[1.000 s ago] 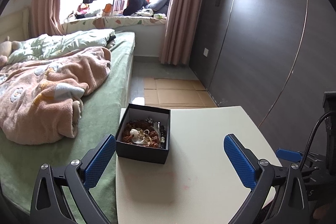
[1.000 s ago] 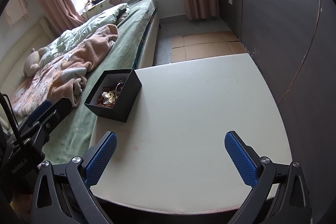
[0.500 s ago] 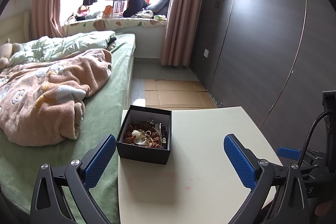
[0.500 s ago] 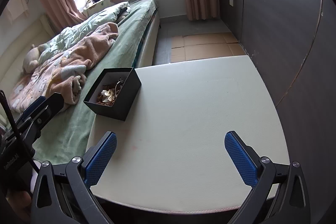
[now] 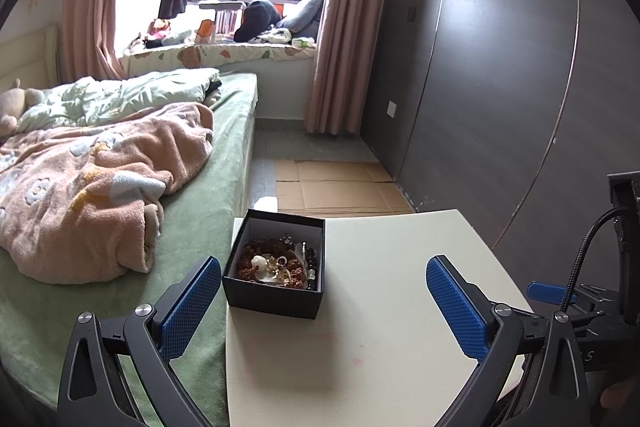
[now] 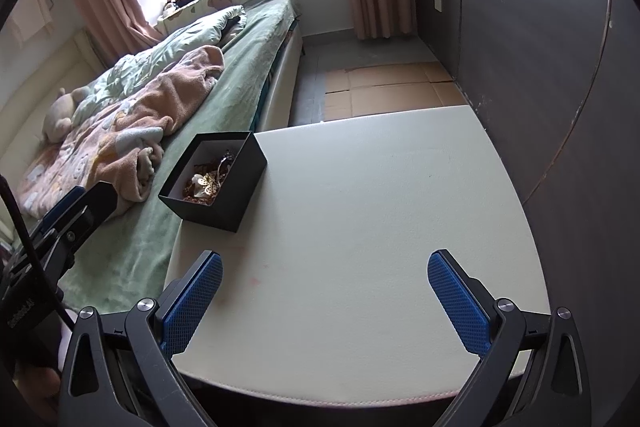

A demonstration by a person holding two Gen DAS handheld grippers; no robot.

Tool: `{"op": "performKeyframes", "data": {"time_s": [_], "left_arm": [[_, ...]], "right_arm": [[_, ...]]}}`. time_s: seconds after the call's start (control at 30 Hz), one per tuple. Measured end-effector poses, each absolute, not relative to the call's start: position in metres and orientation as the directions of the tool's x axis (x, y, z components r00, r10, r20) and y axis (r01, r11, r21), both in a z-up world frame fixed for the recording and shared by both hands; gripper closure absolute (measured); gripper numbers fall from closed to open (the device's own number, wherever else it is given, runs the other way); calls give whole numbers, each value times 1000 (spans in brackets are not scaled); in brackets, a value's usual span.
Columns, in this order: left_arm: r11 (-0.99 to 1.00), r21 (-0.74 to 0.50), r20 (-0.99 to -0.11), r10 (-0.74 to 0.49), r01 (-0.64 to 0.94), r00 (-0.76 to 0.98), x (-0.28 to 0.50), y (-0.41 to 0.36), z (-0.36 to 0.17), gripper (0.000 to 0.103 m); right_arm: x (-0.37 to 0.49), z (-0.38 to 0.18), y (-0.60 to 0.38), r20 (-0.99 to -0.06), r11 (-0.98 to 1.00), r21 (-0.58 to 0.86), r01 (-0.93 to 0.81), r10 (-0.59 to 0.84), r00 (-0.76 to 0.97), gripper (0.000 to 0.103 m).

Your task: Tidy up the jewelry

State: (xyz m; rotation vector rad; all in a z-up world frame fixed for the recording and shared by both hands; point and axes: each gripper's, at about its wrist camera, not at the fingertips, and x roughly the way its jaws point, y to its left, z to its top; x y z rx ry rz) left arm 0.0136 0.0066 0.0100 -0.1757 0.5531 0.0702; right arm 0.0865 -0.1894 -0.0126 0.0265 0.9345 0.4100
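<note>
With both sets of jaws spread wide and empty, I see the black jewelry box [image 5: 276, 267] at the table's [image 6: 380, 207] left edge, beside the bed [image 5: 188, 235]; my left gripper [image 5: 324, 303] hovers just short of it, my right gripper [image 6: 325, 297] well apart.

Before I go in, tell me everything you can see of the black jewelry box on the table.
The black jewelry box is a small, square, open-topped box, seemingly matte cardboard with a pale lining and no lid in view. It sits upright and flat at the left edge of the white table, next to the bed. Inside lies a tangled heap of jewelry: brown beads, gold pieces, a white ornament, a dark beaded strand. Neither gripper touches it.
</note>
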Motion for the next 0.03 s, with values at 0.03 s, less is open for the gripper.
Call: {"op": "performKeyframes", "data": {"time_s": [0.03], "left_arm": [[983,-142,-529,21,-113,848,14,6,10,1]], "right_arm": [[86,-13,-190,-776,923,196,-331,352,524,0]]}}
